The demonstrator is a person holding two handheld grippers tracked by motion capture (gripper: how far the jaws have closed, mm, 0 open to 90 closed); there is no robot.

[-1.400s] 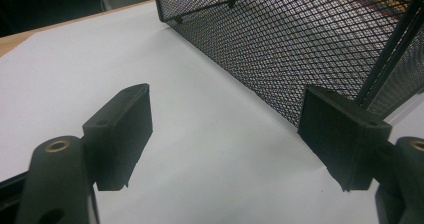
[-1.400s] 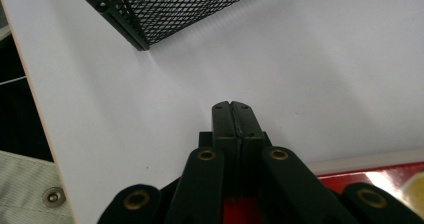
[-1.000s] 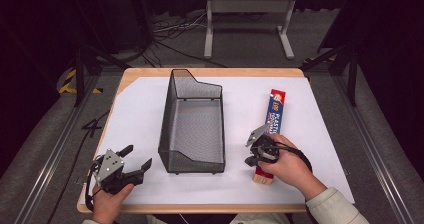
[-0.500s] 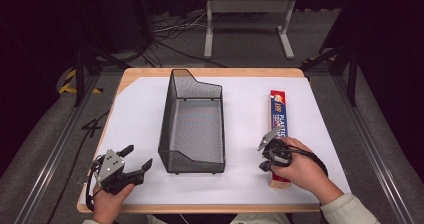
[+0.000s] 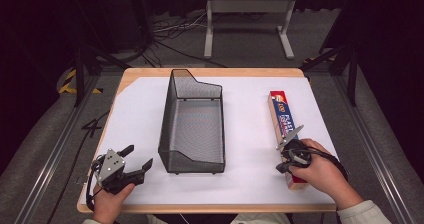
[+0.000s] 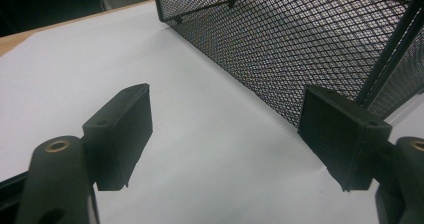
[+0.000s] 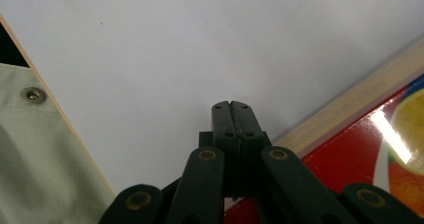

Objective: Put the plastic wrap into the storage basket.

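The high camera looks forward and down over the whole desk (image 5: 140, 104). Each gripper camera sits low along its jaws, close to the white surface; the left one shares the mesh basket (image 6: 310, 44) with it.

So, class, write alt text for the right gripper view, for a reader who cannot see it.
The right gripper, its black fingers pressed together with nothing between them, points over a white table beside a long red box. A pale green sleeve shows at lower left.
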